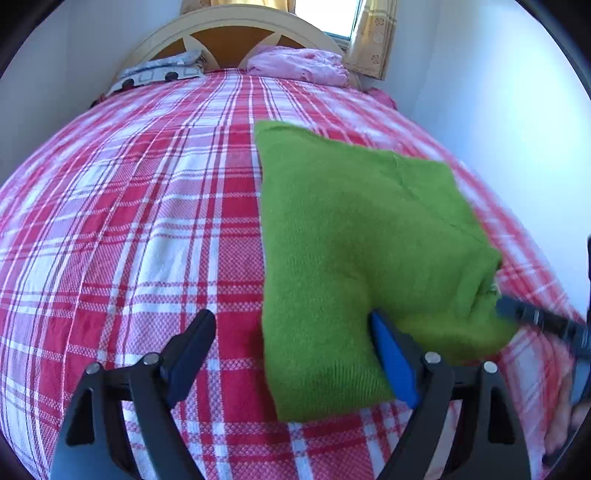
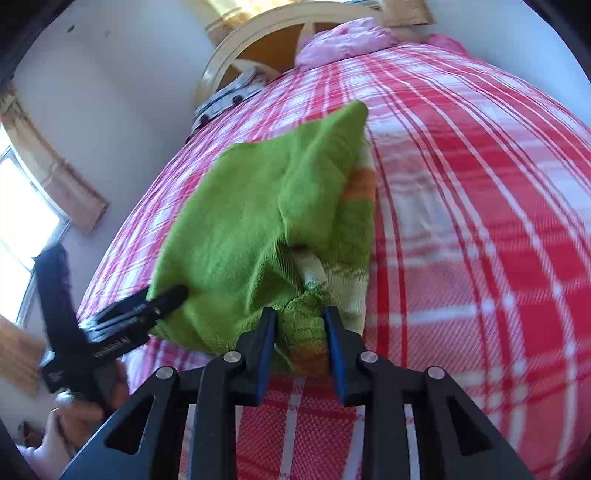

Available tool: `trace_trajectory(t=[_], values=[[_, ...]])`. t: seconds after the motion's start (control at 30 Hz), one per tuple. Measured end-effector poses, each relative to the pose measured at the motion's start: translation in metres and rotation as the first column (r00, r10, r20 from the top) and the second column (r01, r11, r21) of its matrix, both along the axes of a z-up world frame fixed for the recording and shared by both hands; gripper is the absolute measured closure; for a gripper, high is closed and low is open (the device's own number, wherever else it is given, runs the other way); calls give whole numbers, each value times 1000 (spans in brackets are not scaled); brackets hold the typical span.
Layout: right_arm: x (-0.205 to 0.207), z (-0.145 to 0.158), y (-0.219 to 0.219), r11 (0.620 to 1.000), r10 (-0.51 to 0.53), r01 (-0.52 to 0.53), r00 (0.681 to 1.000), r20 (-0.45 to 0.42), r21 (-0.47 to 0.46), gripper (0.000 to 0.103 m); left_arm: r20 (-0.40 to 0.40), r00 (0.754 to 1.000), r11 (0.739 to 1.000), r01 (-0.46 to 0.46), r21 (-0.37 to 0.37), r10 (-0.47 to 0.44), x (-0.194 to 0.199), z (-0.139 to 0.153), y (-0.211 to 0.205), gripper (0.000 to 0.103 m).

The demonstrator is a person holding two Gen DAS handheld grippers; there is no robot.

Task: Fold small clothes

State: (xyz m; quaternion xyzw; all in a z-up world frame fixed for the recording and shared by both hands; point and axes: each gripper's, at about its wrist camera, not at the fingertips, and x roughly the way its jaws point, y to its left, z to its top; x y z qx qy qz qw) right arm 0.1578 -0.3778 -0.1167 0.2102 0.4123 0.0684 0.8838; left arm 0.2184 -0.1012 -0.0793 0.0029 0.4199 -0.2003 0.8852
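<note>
A small green knit garment (image 1: 354, 258) lies partly folded on the red plaid bedspread (image 1: 147, 221). My left gripper (image 1: 291, 325) is open, its left finger on bare bedspread, its right blue-padded finger against the garment's near edge. In the right wrist view the garment (image 2: 251, 221) shows a white and orange striped underside. My right gripper (image 2: 301, 317) is shut on a bunched corner of the garment and lifts it off the bed. The right gripper also shows in the left wrist view (image 1: 532, 317); the left gripper shows in the right wrist view (image 2: 162, 299).
The bed's rounded headboard (image 1: 236, 33) stands at the far end with a pink pillow (image 1: 299, 64) and a patterned pillow (image 1: 162, 72). A white wall (image 1: 498, 110) runs along the bed's right side. A window with yellow curtains (image 1: 373, 37) is behind.
</note>
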Motion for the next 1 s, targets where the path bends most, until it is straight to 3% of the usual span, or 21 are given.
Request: trace_trajectory(t=[0.1, 0.17, 0.3, 0.37, 0.43, 0.5, 0.57, 0.63, 0.7, 0.73, 0.87, 1.0], values=[[9, 33, -20, 999, -43, 44, 993, 113, -9, 75, 56, 998, 999, -7, -35, 9, 2, 29, 3, 17], [27, 52, -31, 996, -80, 84, 984, 160, -21, 75, 95, 996, 1000, 4, -21, -2, 8, 42, -1, 17], [90, 48, -42, 992, -81, 89, 993, 85, -89, 75, 114, 993, 1000, -13, -1, 14, 40, 52, -21, 17], [122, 35, -46, 989, -105, 109, 993, 49, -102, 75, 72, 997, 999, -16, -45, 19, 59, 45, -27, 17], [149, 18, -45, 995, -56, 55, 998, -11, -85, 75, 20, 999, 998, -28, -59, 29, 74, 31, -33, 17], [169, 3, -35, 993, -12, 7, 999, -43, -118, 88, -14, 999, 997, -53, -55, 52, 82, 14, -32, 17], [171, 4, -19, 986, 39, -37, 999, 8, -162, 93, -39, 997, 995, -71, -73, 68, 85, -4, -23, 15], [177, 8, -13, 990, 104, -98, 993, 53, -100, 94, -53, 994, 988, -100, -115, 94, 85, -16, -13, 2], [194, 4, -7, 980, 112, -104, 993, 41, -168, 95, -86, 989, 974, -133, -183, 119, 86, -22, -2, 1], [202, -5, -10, 978, 97, -91, 995, 23, -189, 95, -81, 990, 976, -131, -177, 118, 86, -21, -3, 0], [196, -17, -38, 999, 32, -30, 997, 69, -31, 98, -58, 993, 987, -107, -118, 100, 83, -19, -13, 0], [180, -25, -64, 998, -61, 62, 995, 78, 2, 98, -44, 995, 991, -93, -97, 89, 81, -20, -17, 0]])
